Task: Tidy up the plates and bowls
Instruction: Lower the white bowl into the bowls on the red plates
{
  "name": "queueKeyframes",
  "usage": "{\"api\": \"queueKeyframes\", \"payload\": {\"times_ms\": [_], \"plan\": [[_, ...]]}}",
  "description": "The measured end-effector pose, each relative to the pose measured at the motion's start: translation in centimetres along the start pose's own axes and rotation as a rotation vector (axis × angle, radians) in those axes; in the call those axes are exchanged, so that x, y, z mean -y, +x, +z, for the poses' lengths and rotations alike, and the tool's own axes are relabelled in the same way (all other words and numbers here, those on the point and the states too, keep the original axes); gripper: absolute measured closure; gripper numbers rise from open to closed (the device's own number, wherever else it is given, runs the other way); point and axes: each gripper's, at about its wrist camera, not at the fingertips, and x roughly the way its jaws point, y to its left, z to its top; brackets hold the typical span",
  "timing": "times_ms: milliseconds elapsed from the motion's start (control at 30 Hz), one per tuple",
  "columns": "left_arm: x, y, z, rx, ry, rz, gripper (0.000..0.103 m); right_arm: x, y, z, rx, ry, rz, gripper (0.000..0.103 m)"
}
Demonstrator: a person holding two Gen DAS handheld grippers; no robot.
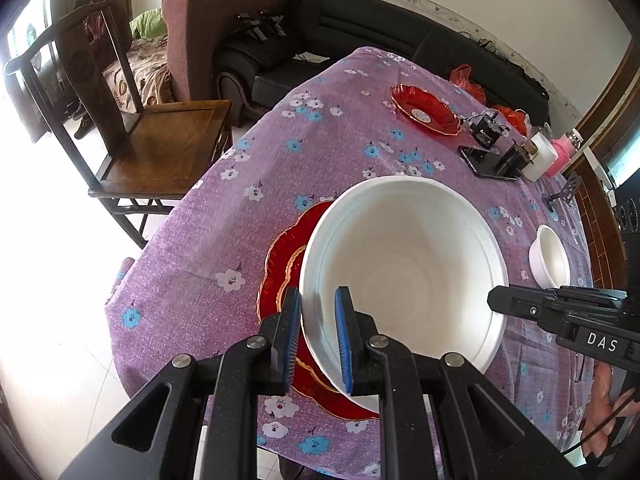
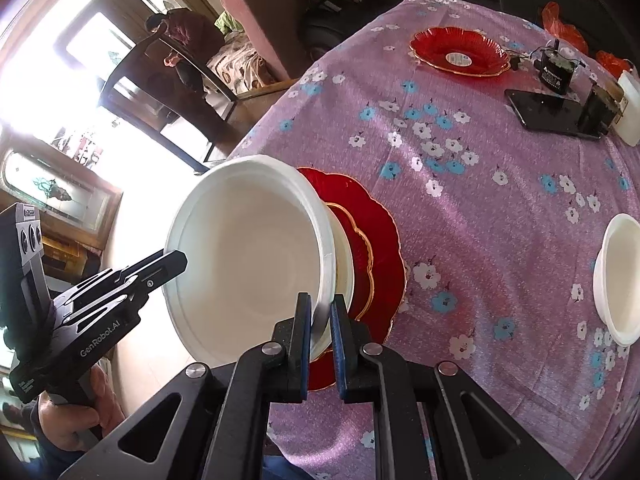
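- My left gripper (image 1: 318, 332) and my right gripper (image 2: 320, 334) each pinch the rim of the big white foam bowl (image 1: 404, 264), one on each side, jaws almost closed on it.
- The bowl sits over the red scalloped glass plate (image 1: 286, 256) on the purple flowered worktop (image 1: 224, 216); I cannot tell if it touches.
- I think I am placing it. Next, let go gently, then get the small white bowl (image 2: 618, 280).
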Motion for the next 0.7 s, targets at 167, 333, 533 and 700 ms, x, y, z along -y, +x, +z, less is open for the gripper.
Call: {"api": "queueKeyframes", "payload": {"times_ms": [167,333,533,700], "plan": [[-0.1,0.4,0.1,-0.008,-0.003,0.0,0.088,0.0,0.4,0.1,-0.007,0.004,0.0,0.092],[-0.1,0.8,0.0,-0.014,-0.005,0.001,0.088,0.0,0.6,0.0,-0.012,0.011,-0.002,0.092],[-0.2,1.3,-0.1,-0.019,-0.007,0.003,0.088,-0.1,0.6,0.0,-0.014,0.015,-0.004,0.092],[-0.4,1.5,-0.2,-0.021,-0.009,0.005,0.088,-0.1,0.8,-0.1,-0.016,0.014,-0.006,0.092]]}}
